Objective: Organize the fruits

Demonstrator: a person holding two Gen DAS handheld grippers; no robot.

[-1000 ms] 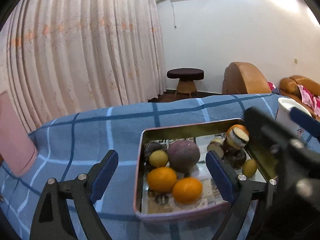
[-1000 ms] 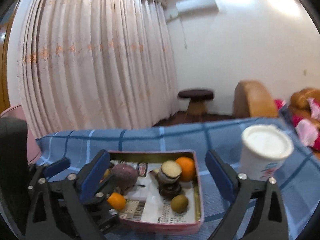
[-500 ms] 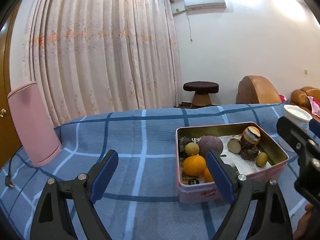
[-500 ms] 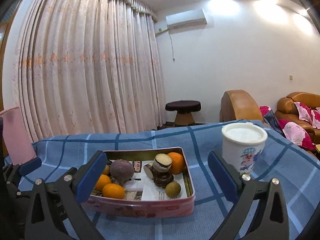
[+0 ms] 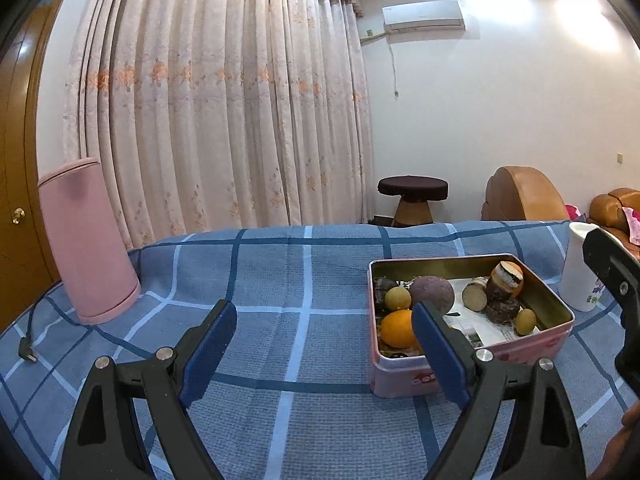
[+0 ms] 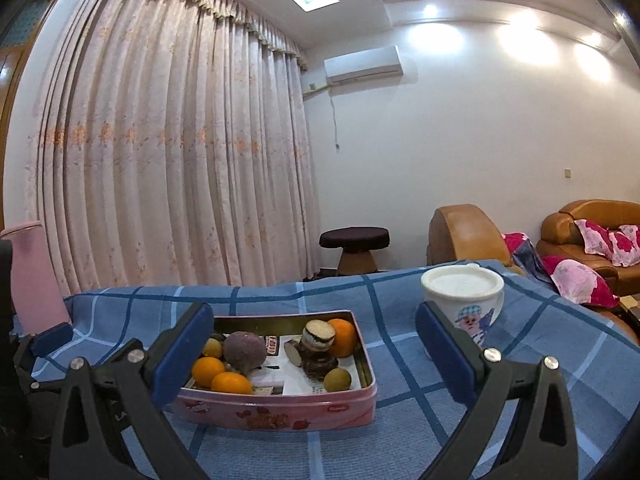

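Note:
A pink tin box (image 5: 520, 350) (image 6: 280, 406) sits on the blue checked cloth. It holds oranges (image 5: 396, 328) (image 6: 208, 370), a round purple fruit (image 5: 431, 294) (image 6: 244, 350), small yellow-green fruits (image 5: 398, 298) (image 6: 337, 379), cut brown tubers (image 5: 474, 298) (image 6: 318, 334) and paper. My left gripper (image 5: 324, 354) is open and empty, low over the cloth left of the box. My right gripper (image 6: 312, 350) is open and empty, in front of the box.
A pink cylindrical appliance (image 5: 86, 240) with a loose power plug (image 5: 26, 350) stands at the left. A white lidded cup (image 6: 462, 298) (image 5: 578, 268) stands right of the box. Curtains, a stool (image 6: 354, 250) and sofas lie beyond the table's far edge.
Both grippers have drawn back and away from the box, the left one swinging leftward. The box now looks smaller and farther off. Both stayed open and empty.

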